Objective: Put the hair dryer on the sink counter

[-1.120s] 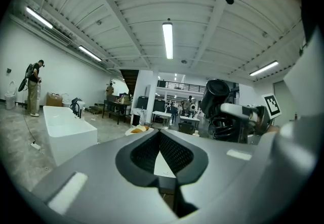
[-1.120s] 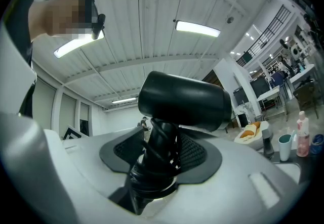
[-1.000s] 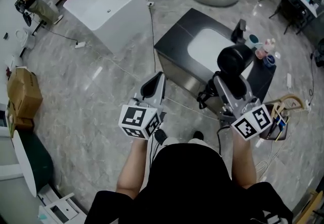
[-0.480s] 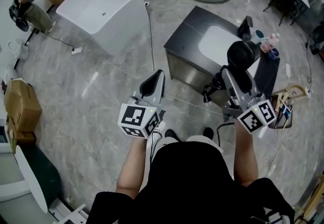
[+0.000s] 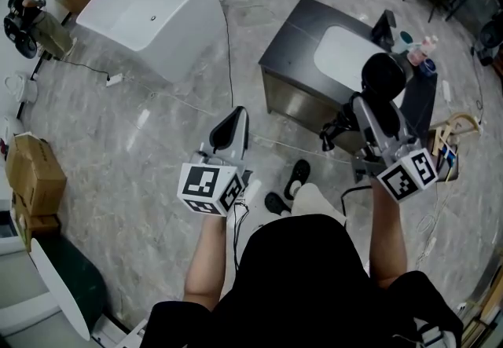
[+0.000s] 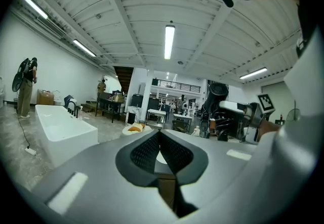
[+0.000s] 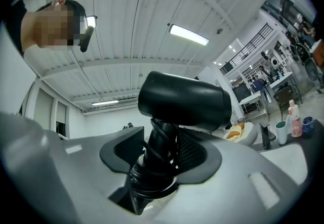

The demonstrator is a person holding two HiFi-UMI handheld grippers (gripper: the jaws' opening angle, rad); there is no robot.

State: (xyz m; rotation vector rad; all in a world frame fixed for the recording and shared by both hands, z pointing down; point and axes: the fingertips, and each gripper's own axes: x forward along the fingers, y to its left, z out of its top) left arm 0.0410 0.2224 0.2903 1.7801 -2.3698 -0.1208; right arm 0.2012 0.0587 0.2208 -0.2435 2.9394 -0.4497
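1. The person has taken a step: one black shoe now reaches out ahead, towards the sink counter.
2. The right gripper has carried the hair dryer up and to the right in the head view.
3. The bathtub has slid towards the top-left corner, and the cardboard box sits lower.

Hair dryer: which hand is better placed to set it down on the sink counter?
Right. The right gripper is shut on the hair dryer, by its handle, close to the dark sink counter. The left gripper is shut on nothing and hangs over the floor, farther from the counter.
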